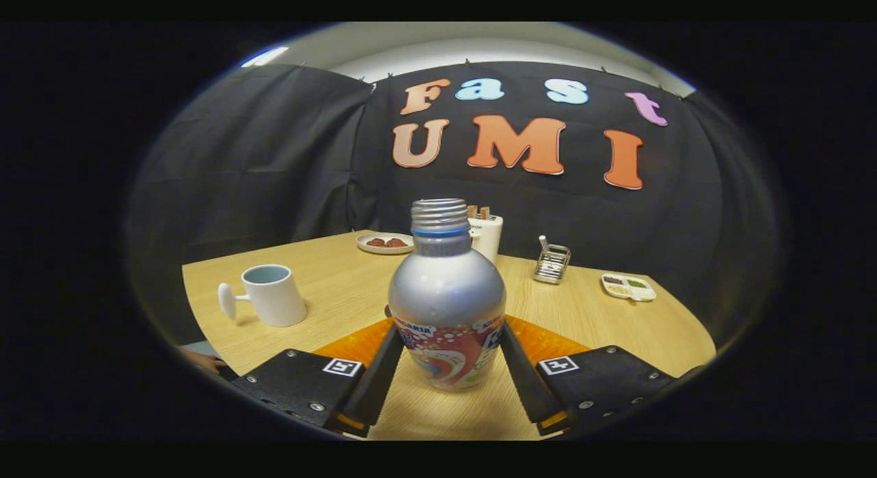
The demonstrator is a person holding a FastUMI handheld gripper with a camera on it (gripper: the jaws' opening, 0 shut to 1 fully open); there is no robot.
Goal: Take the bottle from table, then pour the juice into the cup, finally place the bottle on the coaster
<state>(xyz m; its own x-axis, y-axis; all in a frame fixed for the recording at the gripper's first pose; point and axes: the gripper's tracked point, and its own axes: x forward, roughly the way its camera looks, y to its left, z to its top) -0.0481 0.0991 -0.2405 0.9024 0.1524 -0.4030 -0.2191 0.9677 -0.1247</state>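
Note:
A silver bottle (447, 293) with a colourful label and an open threaded neck stands upright between my fingers. My gripper (449, 335) is shut on the bottle, with both fingers pressing on its lower body at the label. An orange coaster (548, 342) lies on the wooden table (342, 286) just behind the bottle, partly hidden by it and by my fingers. The white cup (273, 294) stands beyond my left finger, off to the left, with its handle pointing left. I cannot tell whether the bottle's base rests on the table or hangs just above it.
At the far side of the table are a small plate with red food (385, 243), a white holder (488, 235) behind the bottle, a wire rack (551, 263) and a white divided dish (628, 287). Part of a person's hand (202, 360) shows by the table's near left edge.

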